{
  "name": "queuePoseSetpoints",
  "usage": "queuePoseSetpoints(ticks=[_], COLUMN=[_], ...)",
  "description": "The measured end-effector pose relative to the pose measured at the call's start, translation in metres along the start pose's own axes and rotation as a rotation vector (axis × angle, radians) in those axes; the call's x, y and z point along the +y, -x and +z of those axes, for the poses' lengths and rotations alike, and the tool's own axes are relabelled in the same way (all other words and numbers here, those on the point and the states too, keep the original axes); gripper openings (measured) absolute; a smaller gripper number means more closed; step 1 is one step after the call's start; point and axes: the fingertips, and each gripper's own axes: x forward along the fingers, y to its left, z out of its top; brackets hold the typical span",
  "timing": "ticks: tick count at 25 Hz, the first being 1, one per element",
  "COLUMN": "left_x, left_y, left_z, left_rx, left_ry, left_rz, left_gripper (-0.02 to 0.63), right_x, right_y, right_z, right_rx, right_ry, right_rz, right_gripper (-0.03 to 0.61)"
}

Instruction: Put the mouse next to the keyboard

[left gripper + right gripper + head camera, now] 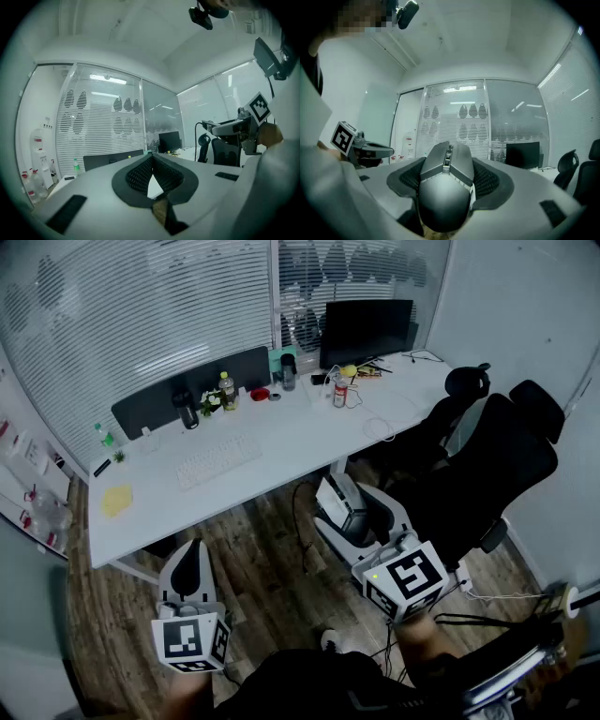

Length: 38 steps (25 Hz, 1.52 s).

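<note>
A dark grey mouse (443,187) sits lengthwise between the pads of my right gripper (449,161), which is shut on it. In the head view the right gripper (337,493) hovers over the floor in front of the desk's right half, with the mouse (349,512) in it. The white keyboard (217,460) lies on the white desk (281,442), left of centre and well ahead of both grippers. My left gripper (192,554) hangs low at the left over the wooden floor. Its pads (140,176) meet at the tip with nothing held.
A black monitor (366,329) stands at the desk's back right, a dark divider (192,390) at the back left. Bottles, a red can (340,390) and a yellow pad (117,500) share the desk. Black office chairs (487,465) crowd the right, and cables trail on the floor.
</note>
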Motion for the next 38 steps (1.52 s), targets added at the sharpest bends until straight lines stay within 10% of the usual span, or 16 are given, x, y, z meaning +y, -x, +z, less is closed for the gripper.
queuePoseSetpoints(ticks=[38], left_x=[-0.083], left_y=[-0.047], left_z=[0.002], left_rx=[0.005], left_ry=[-0.025], left_rz=[0.076], left_gripper=[0.029], right_x=[-0.081], right_y=[0.036], right_z=[-0.012], right_rx=[-0.061], right_ry=[-0.009], right_rz=[0.087], right_gripper=[0.302])
